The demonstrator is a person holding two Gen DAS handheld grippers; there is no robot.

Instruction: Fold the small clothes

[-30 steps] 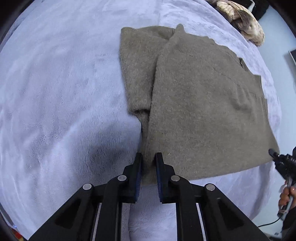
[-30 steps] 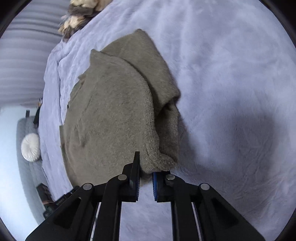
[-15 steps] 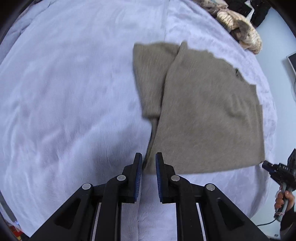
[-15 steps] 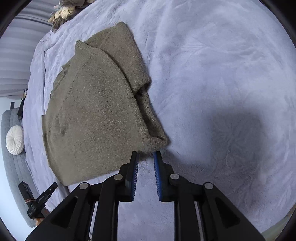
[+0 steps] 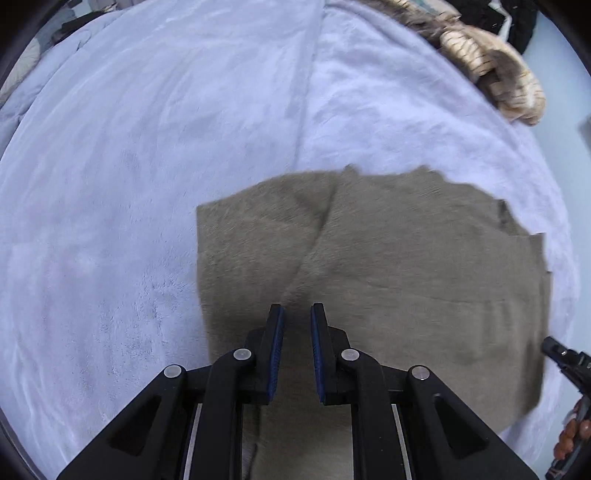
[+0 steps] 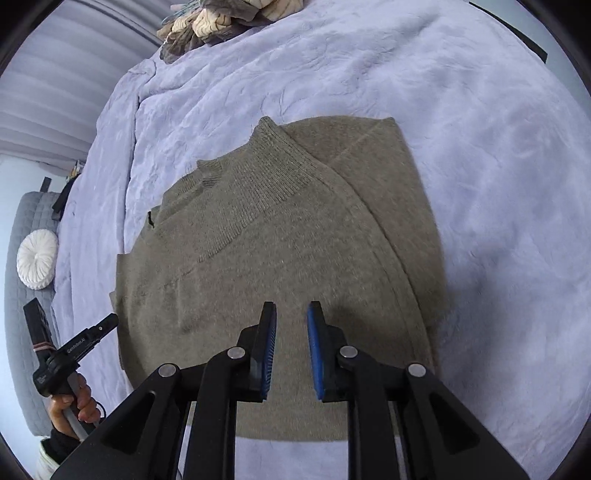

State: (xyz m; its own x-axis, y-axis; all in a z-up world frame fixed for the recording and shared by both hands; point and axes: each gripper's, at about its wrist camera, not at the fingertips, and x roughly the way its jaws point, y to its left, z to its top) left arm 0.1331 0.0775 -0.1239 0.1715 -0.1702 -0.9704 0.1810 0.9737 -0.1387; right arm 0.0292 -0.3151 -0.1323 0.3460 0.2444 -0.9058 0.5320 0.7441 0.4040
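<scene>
An olive-brown knit sweater [image 5: 406,266] lies flat on a lilac blanket [image 5: 147,166], one side folded over its body along a diagonal crease. It also shows in the right wrist view [image 6: 258,240], ribbed collar at the far edge. My left gripper [image 5: 294,314] hovers above the sweater's near part, jaws slightly apart and empty. My right gripper [image 6: 291,314] hovers above the sweater's near part too, jaws slightly apart and empty. The left view is motion-blurred.
A pile of cream and dark clothes [image 5: 495,74] lies at the blanket's far right; it shows at the far left in the right view [image 6: 221,18]. A grey sofa with a white round cushion [image 6: 37,258] stands left. The other hand-held gripper [image 6: 66,362] shows at the edge.
Both grippers let go of the sweater's edge, opened slightly and moved forward over it. The lifted fold now lies flat on the sweater.
</scene>
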